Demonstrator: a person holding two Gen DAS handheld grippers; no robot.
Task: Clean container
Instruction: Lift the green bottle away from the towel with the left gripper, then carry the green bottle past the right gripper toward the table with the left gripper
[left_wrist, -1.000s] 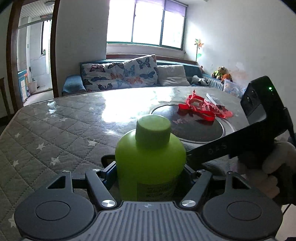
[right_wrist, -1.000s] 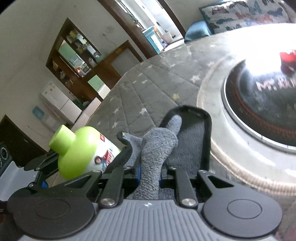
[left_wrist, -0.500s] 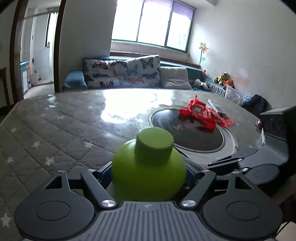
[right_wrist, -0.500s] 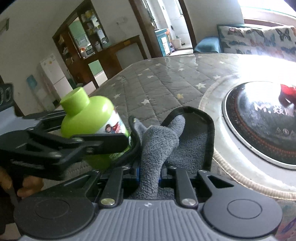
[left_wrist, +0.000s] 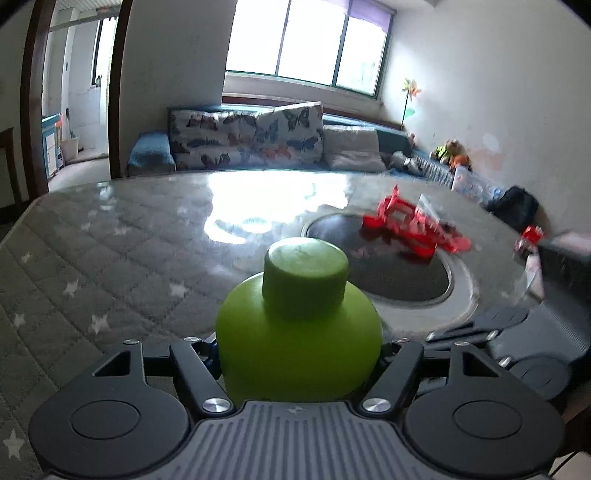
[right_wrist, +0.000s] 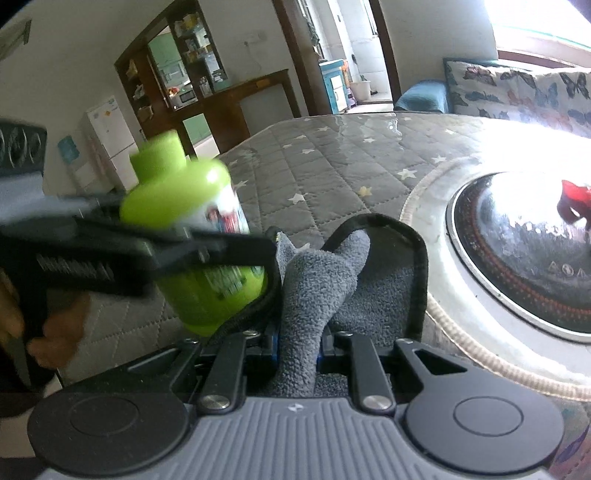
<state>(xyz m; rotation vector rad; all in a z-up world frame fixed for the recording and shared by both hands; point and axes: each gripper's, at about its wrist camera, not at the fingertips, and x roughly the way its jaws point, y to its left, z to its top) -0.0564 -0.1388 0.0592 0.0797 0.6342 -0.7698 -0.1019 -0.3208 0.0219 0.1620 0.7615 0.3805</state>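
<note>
Two grippers are loaded: my left gripper (left_wrist: 299, 354) is clamped on the green bottle (left_wrist: 299, 321), held above the quilted table (left_wrist: 110, 258), and my right gripper (right_wrist: 297, 332) pinches the grey cloth (right_wrist: 314, 288) just beside it. I judge the wiping barely begun. Only the right view shows the bottle's label and the hand (right_wrist: 48, 332) holding the left gripper.

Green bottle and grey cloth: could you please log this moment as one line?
left hand-held gripper: shut on green bottle | right hand-held gripper: shut on grey cloth | cloth beside bottle, contact unclear
</note>
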